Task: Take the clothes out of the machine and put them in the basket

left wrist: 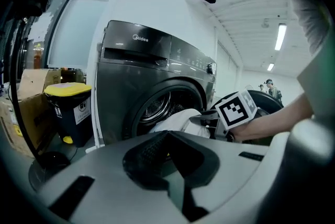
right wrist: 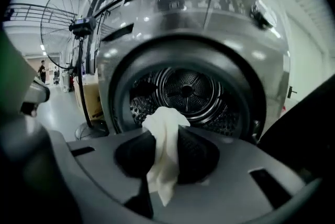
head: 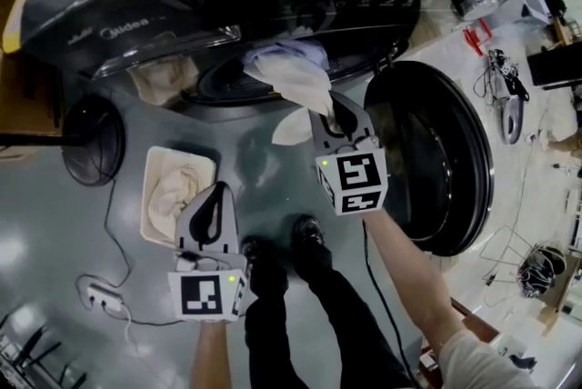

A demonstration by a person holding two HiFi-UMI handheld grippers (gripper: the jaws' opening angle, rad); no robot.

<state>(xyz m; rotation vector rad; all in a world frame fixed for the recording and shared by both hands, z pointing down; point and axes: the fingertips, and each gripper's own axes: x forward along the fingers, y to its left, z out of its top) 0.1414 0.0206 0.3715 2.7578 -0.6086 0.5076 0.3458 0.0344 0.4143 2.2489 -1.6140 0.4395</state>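
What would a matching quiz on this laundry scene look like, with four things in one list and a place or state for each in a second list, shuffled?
Things:
1. white cloth
2. basket
3. machine door
4. left tongs

Places or states:
A. swung wide open
B. shut, with nothing between them
C. pinched in the right tongs, in front of the drum mouth
D. on the floor beside the machine, with a pale garment inside

Pairs: 1-C, 2-D, 3-A, 4-B
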